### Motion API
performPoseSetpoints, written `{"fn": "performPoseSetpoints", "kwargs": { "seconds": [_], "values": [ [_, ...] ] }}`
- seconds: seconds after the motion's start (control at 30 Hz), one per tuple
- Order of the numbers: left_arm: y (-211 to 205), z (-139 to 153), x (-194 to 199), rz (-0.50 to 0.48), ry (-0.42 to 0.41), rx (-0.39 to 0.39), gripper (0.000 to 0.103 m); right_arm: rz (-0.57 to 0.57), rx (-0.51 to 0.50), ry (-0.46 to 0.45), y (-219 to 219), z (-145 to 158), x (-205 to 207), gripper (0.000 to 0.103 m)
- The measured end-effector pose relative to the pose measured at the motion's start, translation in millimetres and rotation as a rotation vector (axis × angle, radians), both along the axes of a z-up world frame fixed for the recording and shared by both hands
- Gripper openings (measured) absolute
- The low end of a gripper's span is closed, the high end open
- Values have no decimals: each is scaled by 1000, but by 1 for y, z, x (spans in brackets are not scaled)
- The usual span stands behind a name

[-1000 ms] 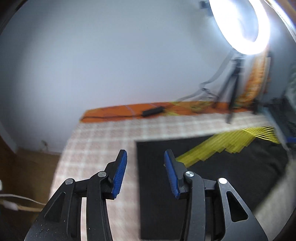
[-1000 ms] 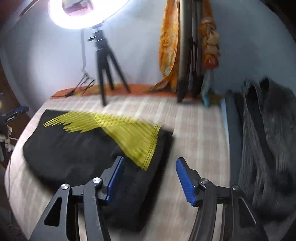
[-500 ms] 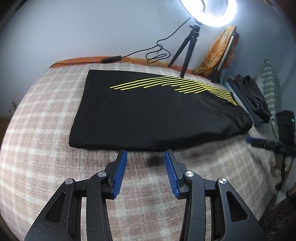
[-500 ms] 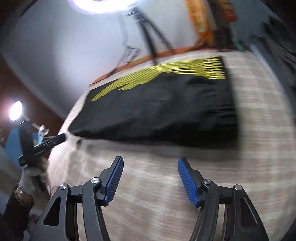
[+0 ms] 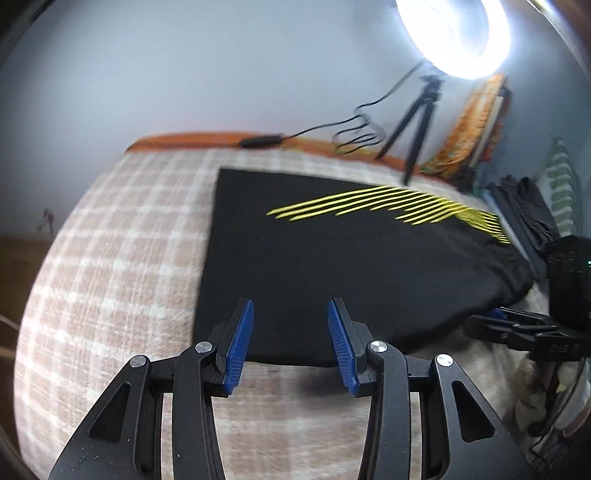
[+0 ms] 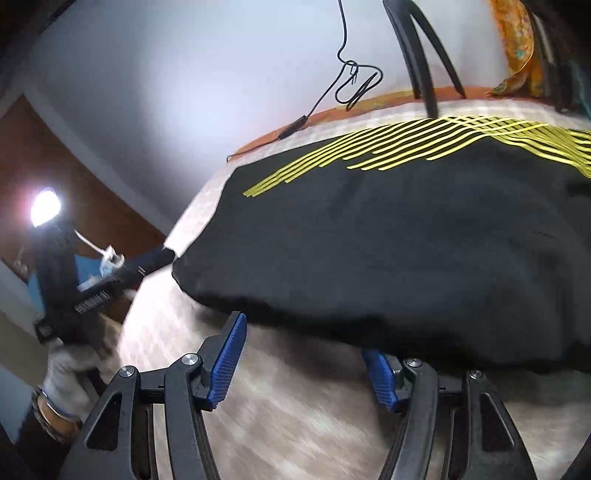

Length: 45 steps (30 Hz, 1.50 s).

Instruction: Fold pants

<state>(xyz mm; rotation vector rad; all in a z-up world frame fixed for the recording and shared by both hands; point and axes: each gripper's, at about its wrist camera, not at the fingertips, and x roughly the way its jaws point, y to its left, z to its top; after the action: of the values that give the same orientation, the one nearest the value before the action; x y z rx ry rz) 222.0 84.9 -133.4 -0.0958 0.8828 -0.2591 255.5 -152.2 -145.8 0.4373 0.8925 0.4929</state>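
Note:
Black pants (image 5: 351, 266) with yellow stripes lie flat on a checked bedspread (image 5: 122, 236). My left gripper (image 5: 290, 325) is open, its blue pads over the near hem corner of the pants. The right gripper shows at the right edge of the left wrist view (image 5: 517, 325), by the waist end. In the right wrist view the pants (image 6: 388, 240) fill the middle. My right gripper (image 6: 306, 332) is open at their near edge, and the cloth hides its right fingertip. The left gripper appears at left (image 6: 110, 280), touching the far corner.
A ring light (image 5: 454, 33) on a tripod (image 5: 417, 110) stands at the back with a cable (image 5: 332, 133) along the bed's orange edge. Dark folded clothes (image 5: 524, 206) lie at the right. An orange cloth (image 5: 469, 125) hangs behind.
Both grippers have moved in close to the pants' near edge. The left now sits over the hem corner, and the right has dropped low against the waist edge.

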Motion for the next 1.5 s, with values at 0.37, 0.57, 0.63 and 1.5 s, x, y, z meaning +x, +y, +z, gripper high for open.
{"fn": "performPoseSetpoints", "kwargs": {
  "seconds": [0.37, 0.57, 0.63, 1.5],
  "values": [
    [15, 9, 3, 41, -39, 4, 40, 31, 429, 133, 4, -7, 20, 13],
    [18, 14, 1, 48, -48, 9, 40, 55, 419, 150, 12, 8, 14, 13],
    [15, 18, -2, 37, -53, 10, 40, 77, 346, 180, 20, 2, 7, 14],
    [-151, -21, -16, -337, -42, 205, 40, -616, 249, 131, -174, -16, -76, 22]
  ]
}}
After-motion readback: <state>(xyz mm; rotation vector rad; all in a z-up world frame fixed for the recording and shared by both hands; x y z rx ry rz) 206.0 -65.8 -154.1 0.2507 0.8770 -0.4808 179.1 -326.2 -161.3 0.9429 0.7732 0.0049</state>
